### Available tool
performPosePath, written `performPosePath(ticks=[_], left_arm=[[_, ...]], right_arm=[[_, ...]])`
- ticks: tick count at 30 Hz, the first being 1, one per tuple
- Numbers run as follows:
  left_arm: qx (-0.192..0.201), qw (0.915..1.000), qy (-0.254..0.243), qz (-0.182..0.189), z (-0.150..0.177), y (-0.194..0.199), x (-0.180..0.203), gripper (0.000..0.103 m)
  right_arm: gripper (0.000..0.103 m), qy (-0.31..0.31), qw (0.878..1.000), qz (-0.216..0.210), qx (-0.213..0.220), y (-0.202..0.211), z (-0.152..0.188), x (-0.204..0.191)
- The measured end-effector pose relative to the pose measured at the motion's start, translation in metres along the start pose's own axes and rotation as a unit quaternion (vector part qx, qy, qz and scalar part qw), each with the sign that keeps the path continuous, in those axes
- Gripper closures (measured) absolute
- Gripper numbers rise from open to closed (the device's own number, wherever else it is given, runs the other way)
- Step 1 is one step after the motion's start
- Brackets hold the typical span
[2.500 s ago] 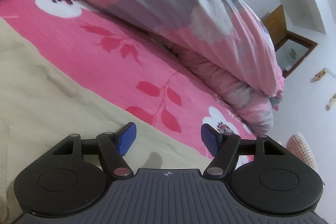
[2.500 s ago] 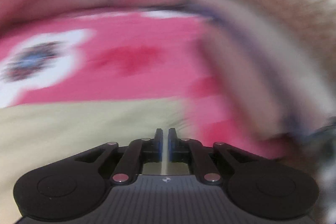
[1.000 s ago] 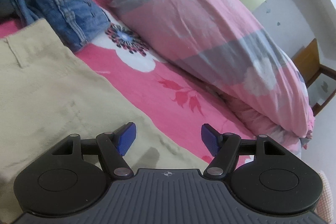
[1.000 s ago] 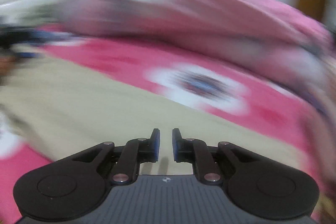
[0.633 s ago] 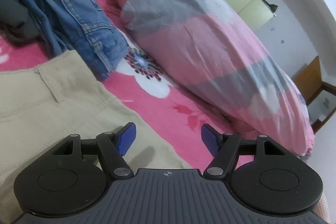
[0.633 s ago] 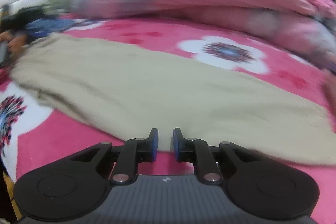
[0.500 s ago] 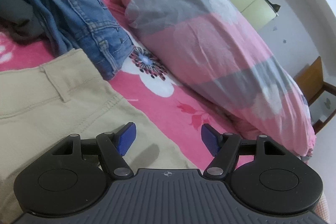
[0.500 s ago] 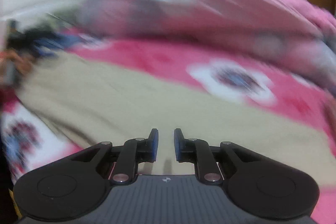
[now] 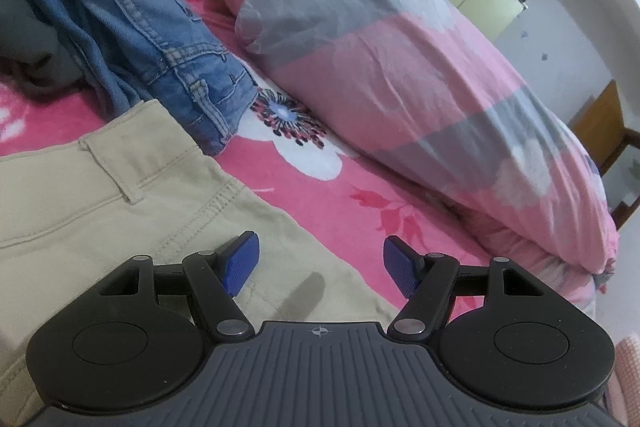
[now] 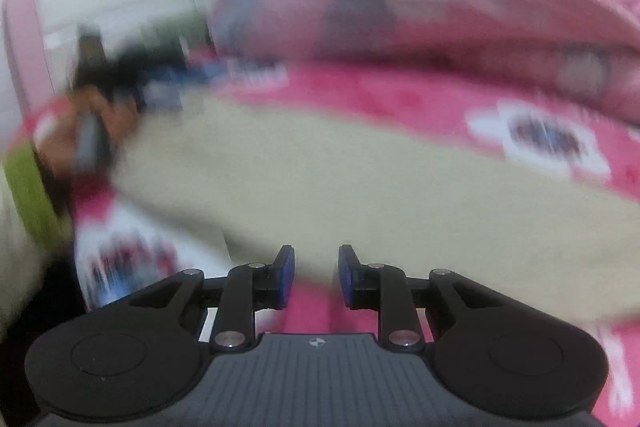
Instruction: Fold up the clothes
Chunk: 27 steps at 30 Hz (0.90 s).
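Note:
Beige trousers [image 9: 100,195] lie flat on the pink floral blanket [image 9: 320,195], waistband toward the jeans. My left gripper [image 9: 318,261] is open and empty, low over the trousers' edge near the waist. In the blurred right wrist view the trousers [image 10: 340,179] stretch across the bed. My right gripper [image 10: 316,275] is open with a narrow gap, empty, above the trousers' near edge. The left hand with its gripper [image 10: 88,123] shows at the far left end.
Blue jeans [image 9: 132,23] lie crumpled beside the waistband, with dark clothes [image 9: 24,43] behind. A large pink and grey rolled duvet [image 9: 400,67] runs along the far side of the bed. A wooden chair [image 9: 608,131] stands by the wall.
My left gripper has moved along the trousers to the waistband, open all the while. My right gripper let go of the beige cloth, opened a little and swung back over the near edge.

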State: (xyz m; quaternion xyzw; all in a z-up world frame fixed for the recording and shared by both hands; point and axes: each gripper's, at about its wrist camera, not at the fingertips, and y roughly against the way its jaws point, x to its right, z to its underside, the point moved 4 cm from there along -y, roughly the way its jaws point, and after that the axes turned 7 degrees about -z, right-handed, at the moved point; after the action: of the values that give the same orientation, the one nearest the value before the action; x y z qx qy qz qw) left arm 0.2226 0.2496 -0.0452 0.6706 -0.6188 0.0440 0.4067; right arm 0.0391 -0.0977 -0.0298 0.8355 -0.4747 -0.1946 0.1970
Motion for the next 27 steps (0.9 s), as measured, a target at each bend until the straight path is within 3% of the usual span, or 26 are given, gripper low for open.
performPosePath(ticks=[2, 5, 7, 10, 15, 18, 19, 20, 21, 25, 27], left_arm=[[0.002, 1.0, 0.008, 0.001, 0.0, 0.001, -0.003, 0.034], [0.002, 0.9997, 0.026, 0.006, 0.0, 0.001, -0.007, 0.034], [0.002, 0.9997, 0.026, 0.005, -0.001, 0.0, -0.007, 0.034], [0.004, 0.9998, 0.019, -0.004, 0.0, -0.001, -0.003, 0.032], [0.013, 0.9998, 0.012, -0.012, 0.002, -0.001, 0.0, 0.03], [0.016, 0.9997, 0.017, -0.01, 0.003, 0.0, -0.002, 0.03], [0.017, 0.9997, 0.016, -0.011, 0.003, 0.0, -0.002, 0.03], [0.018, 0.9997, 0.015, -0.012, 0.003, 0.0, -0.002, 0.03], [0.019, 0.9996, 0.014, -0.013, 0.003, 0.0, -0.001, 0.03], [0.022, 0.9995, 0.01, -0.018, 0.004, -0.001, 0.0, 0.028], [0.024, 0.9995, 0.009, -0.02, 0.004, -0.001, 0.001, 0.028]], right_arm=[[0.072, -0.002, 1.0, -0.001, 0.017, -0.019, -0.007, -0.006], [0.066, 0.008, 1.0, 0.016, -0.02, -0.044, 0.021, -0.007], [0.066, 0.001, 1.0, 0.006, -0.01, -0.024, 0.036, -0.004], [0.066, -0.032, 0.999, -0.015, -0.017, 0.02, 0.032, 0.017], [0.065, 0.003, 0.991, 0.132, 0.029, 0.054, -0.01, 0.114], [0.065, -0.022, 0.98, 0.198, -0.017, 0.049, 0.011, 0.196], [0.065, -0.048, 0.979, 0.194, -0.035, 0.052, 0.029, 0.22], [0.065, -0.077, 0.98, 0.18, -0.024, 0.064, 0.041, 0.233], [0.065, -0.096, 0.981, 0.167, -0.008, 0.079, 0.046, 0.236], [0.063, -0.132, 0.979, 0.156, -0.018, 0.13, 0.063, 0.234], [0.063, -0.129, 0.978, 0.161, -0.015, 0.135, 0.05, 0.241]])
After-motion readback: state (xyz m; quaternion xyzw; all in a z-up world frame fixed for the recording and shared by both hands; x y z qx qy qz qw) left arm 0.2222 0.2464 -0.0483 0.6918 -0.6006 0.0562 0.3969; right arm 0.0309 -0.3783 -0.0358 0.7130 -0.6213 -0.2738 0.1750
